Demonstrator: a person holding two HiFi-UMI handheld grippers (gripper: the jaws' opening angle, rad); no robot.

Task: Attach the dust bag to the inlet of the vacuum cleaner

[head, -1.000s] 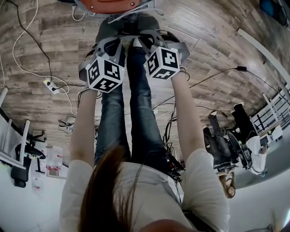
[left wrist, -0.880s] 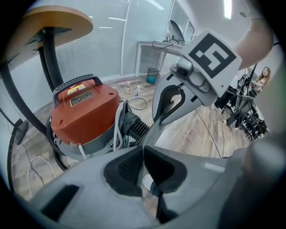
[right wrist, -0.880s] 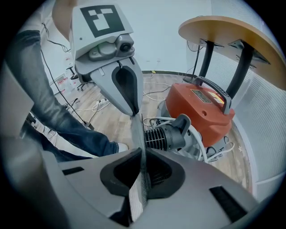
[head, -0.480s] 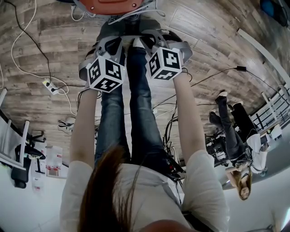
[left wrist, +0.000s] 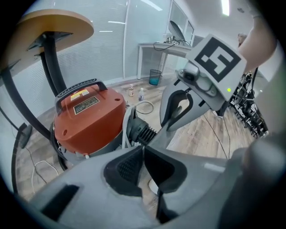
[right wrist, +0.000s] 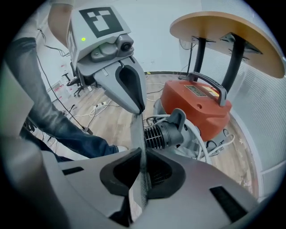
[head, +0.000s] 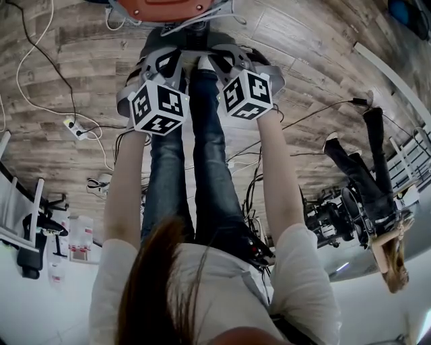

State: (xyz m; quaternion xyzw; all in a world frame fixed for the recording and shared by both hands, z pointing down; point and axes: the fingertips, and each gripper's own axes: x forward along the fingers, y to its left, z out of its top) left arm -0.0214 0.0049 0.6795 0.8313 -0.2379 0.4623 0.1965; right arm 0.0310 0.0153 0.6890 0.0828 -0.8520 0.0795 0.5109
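A narrow grey stretch of the dust bag [right wrist: 136, 134] is pulled taut between my two grippers. My right gripper [right wrist: 142, 167] is shut on one end of it. My left gripper [left wrist: 143, 150] is shut on the other end, and the dust bag [left wrist: 161, 134] runs up to the right gripper's jaws. Just beyond the bag sits the red vacuum cleaner [left wrist: 87, 118] [right wrist: 199, 105] with its black ribbed inlet [left wrist: 140, 129] [right wrist: 163, 132] facing the grippers. In the head view the left gripper's marker cube [head: 158, 106] and the right one's [head: 248, 94] sit side by side below the vacuum [head: 161, 8].
A round wooden table [left wrist: 49, 22] on black legs stands over the vacuum. Cables and a power strip [head: 73, 124] lie on the wooden floor at left. My legs in jeans [head: 202, 175] stand between the grippers. Another person [head: 367, 175] walks at right, beside chairs and equipment.
Both grippers keep their hold and stay nearly still. The other person at the right has walked further up and to the right in the head view.
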